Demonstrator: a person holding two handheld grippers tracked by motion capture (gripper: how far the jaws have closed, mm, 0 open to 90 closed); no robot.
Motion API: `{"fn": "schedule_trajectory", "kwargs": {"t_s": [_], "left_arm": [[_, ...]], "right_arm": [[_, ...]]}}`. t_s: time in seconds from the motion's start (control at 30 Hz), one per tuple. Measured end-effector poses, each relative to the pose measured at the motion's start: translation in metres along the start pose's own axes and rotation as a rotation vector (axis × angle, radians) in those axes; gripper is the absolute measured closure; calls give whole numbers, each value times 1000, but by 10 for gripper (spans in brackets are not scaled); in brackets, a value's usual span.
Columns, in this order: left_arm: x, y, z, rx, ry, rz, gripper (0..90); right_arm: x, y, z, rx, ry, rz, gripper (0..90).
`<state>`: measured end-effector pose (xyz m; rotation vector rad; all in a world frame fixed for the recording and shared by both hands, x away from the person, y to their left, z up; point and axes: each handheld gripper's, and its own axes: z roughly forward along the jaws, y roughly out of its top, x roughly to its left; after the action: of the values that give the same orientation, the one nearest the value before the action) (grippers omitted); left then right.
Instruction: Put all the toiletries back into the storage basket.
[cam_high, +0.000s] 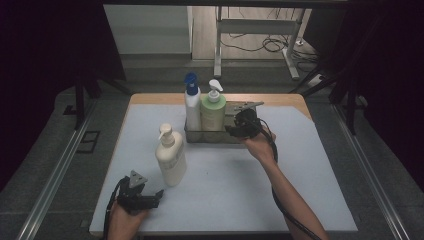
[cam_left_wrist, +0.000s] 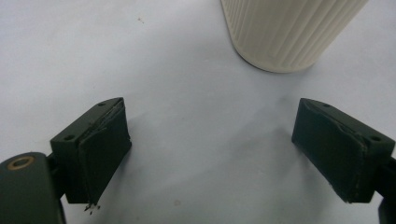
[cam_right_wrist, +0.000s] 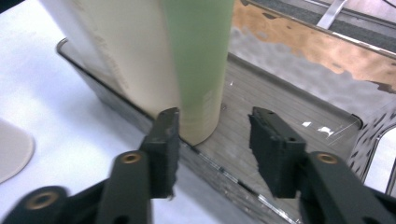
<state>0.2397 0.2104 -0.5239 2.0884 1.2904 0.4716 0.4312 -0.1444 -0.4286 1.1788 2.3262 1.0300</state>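
Note:
A metal tray at the table's far middle holds a white bottle with a blue pump and a green pump bottle. My right gripper hangs over the tray's right part, just right of the green bottle. Its jaws stand apart with nothing between them, above the tray floor. A cream pump bottle stands on the table left of centre. My left gripper rests low near the front left edge, open, with the cream bottle's ribbed base a short way ahead of it.
A white mat covers the table, with bare room on the tray's right side and along the front. Beyond the far edge stand a table frame and cables on the floor. Rails run along both sides.

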Motion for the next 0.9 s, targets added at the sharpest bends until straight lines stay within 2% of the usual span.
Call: {"fn": "schedule_trajectory", "kwargs": {"t_s": [0.3, 0.43, 0.67, 0.9], "left_arm": [[0, 0, 0, -1, 1, -1, 107], [0, 0, 0, 0, 1, 0, 107], [0, 0, 0, -1, 1, 0, 107], [0, 0, 0, -1, 0, -1, 107]], "right_arm": [[5, -7, -19, -12, 59, -54, 360], [7, -12, -28, -9, 68, -86, 305], [11, -20, -44, -26, 91, -112, 234], [17, -31, -54, -17, 100, -162, 145]]}}
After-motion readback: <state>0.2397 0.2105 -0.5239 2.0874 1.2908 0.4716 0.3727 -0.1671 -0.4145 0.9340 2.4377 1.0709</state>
